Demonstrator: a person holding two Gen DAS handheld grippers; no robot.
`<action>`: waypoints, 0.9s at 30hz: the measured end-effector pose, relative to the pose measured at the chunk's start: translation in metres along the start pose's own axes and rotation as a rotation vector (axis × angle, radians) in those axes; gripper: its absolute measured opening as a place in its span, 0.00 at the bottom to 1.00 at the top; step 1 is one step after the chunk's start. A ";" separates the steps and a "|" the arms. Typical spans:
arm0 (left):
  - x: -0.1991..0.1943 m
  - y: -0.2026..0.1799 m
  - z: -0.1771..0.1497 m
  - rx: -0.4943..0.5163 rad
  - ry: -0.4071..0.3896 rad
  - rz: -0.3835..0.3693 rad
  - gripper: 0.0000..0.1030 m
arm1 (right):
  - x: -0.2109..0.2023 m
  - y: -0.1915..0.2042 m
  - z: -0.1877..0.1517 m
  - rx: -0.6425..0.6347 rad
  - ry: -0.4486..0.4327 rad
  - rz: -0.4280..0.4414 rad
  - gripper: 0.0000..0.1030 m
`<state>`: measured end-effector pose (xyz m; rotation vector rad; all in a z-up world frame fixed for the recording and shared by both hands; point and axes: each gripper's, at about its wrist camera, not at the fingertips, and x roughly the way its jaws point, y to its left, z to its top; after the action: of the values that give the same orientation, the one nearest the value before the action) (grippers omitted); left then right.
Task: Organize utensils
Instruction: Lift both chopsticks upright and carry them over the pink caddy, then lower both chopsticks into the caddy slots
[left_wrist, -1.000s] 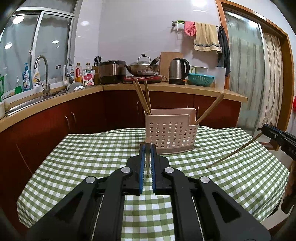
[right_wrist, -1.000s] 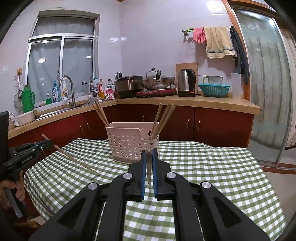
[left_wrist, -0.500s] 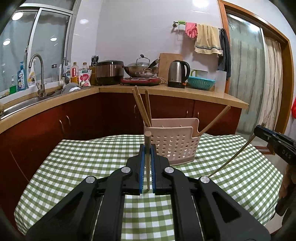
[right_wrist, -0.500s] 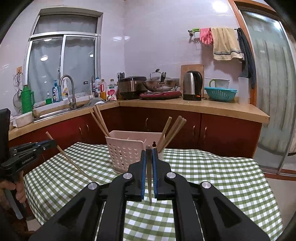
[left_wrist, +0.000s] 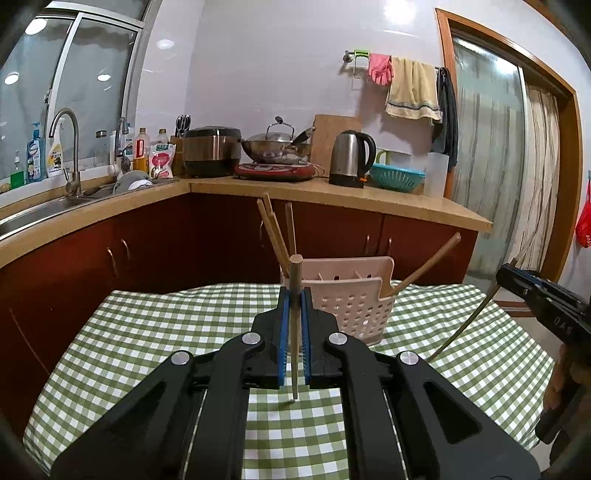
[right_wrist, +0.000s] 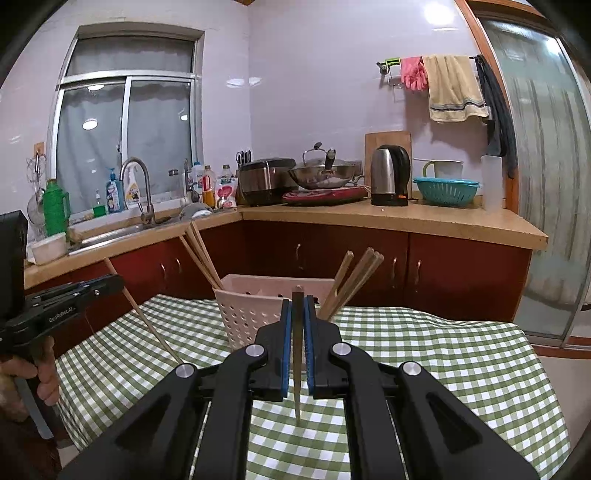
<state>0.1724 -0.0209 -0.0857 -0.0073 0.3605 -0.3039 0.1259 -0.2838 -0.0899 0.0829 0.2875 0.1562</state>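
Nearest in the left wrist view: left gripper (left_wrist: 294, 332), its blue-padded fingers (left_wrist: 282, 332) pinching a wooden chopstick (left_wrist: 294, 317) held nearly upright, thick end above the fingers, thin tip low over the green-checked tabletop (left_wrist: 147, 332). Same arrangement in the right wrist view: right gripper (right_wrist: 297, 343), fingers (right_wrist: 284, 343) pressed onto a second chopstick (right_wrist: 297, 354), thin tip pointing down toward the cloth (whether either tip touches the cloth cannot be told).

Just beyond both grippers, standing on the tabletop: a pale pink perforated utensil basket (left_wrist: 354, 306), also seen at (right_wrist: 251, 314). Already inside: a cluster of chopsticks (left_wrist: 275, 232) leaning to the left in the left wrist view, and one chopstick (left_wrist: 424, 266) slanting out of the right end. From the right wrist view, several leaning out at the right end (right_wrist: 354, 280) and a few at the left (right_wrist: 201, 254).

At the right edge of the left wrist view, the other gripper with its chopstick angled down to the cloth; at the left edge of the right wrist view, the left one likewise, with the person's hand (right_wrist: 40, 373) around its handle.

Farther back: a wooden counter (left_wrist: 369, 199) over red-brown cabinets, with a kettle (left_wrist: 351, 158), a wok (left_wrist: 277, 144), a rice cooker (left_wrist: 210, 151), a teal colander (left_wrist: 397, 177), and a sink with tap (left_wrist: 70, 147).
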 end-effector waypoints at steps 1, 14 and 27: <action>-0.002 -0.001 0.003 0.002 -0.008 0.000 0.06 | -0.002 0.000 0.004 0.004 -0.007 0.006 0.07; -0.031 -0.022 0.071 0.030 -0.228 -0.005 0.06 | -0.018 0.008 0.072 -0.017 -0.210 0.071 0.07; 0.015 -0.036 0.121 0.046 -0.352 -0.014 0.06 | 0.025 0.000 0.111 -0.037 -0.309 0.071 0.07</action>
<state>0.2177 -0.0650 0.0243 -0.0179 0.0038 -0.3178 0.1819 -0.2862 0.0093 0.0789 -0.0266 0.2159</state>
